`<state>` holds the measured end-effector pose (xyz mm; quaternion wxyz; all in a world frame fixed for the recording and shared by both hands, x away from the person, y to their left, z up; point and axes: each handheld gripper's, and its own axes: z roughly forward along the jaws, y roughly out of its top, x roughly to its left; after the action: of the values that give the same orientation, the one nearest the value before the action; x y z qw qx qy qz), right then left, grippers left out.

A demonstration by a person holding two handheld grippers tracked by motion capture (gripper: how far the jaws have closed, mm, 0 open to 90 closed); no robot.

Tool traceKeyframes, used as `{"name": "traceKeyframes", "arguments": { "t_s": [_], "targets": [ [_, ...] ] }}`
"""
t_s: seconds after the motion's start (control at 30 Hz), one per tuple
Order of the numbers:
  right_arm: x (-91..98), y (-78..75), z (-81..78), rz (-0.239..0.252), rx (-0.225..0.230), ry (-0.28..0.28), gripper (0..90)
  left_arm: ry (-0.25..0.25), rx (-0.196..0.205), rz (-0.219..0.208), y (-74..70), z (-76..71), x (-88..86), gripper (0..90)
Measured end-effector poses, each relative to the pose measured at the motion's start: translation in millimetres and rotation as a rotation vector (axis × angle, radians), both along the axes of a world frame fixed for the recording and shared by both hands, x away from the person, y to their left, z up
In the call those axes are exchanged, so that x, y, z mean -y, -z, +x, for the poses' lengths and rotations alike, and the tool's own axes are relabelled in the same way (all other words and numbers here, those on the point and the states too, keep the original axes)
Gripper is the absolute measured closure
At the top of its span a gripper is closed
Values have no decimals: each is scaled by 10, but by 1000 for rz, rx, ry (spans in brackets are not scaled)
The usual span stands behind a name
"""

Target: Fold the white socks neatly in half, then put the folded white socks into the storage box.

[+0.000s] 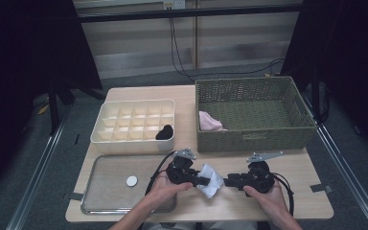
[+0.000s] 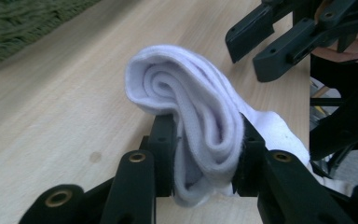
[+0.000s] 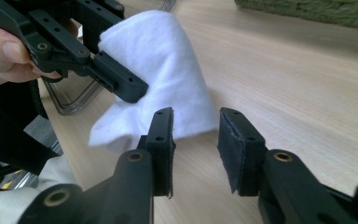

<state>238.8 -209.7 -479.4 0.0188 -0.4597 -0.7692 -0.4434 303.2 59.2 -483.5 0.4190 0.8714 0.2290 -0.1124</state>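
Note:
A rolled white sock [image 1: 211, 179] is held just above the table's front edge, between the two grippers. My left gripper [image 2: 208, 154] is shut on it, its pads squeezing the folded layers of the white sock [image 2: 186, 107]. In the high view the left gripper [image 1: 204, 181] points right and the right gripper [image 1: 227, 182] points left at it. My right gripper [image 3: 196, 140] is open with nothing between its pads, a short way from the white sock [image 3: 168, 70]. One of the left gripper's fingers [image 3: 121, 83] lies across the sock's near side.
A green wicker basket [image 1: 254, 139] at the back right holds a pink sock [image 1: 209, 121]. A white divided organizer [image 1: 134, 141] at the back left has a black sock [image 1: 165, 132] in one compartment. A metal tray [image 1: 100, 206] with a white disc [image 1: 131, 180] lies front left.

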Motion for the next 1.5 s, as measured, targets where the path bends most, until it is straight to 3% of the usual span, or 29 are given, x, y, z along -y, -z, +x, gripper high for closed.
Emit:
{"name": "traceKeyframes", "arguments": {
  "t_s": [0.53,0.6,1.03,1.23,1.5],
  "targets": [
    [86,-50,-18,-4,18,53,508,-44,50,2,-157,13,-170,667],
    [95,-53,-4,-3,23,58,486,-39,66,19,-165,-5,-202,666],
    [129,-62,-4,-2,29,73,416,-92,54,-42,-247,42,-452,664],
    [175,-92,-24,9,41,91,396,-74,70,-31,-321,25,-471,664],
    [185,-112,-18,-6,55,115,367,-113,100,-50,-486,64,-576,660]
  ]
}}
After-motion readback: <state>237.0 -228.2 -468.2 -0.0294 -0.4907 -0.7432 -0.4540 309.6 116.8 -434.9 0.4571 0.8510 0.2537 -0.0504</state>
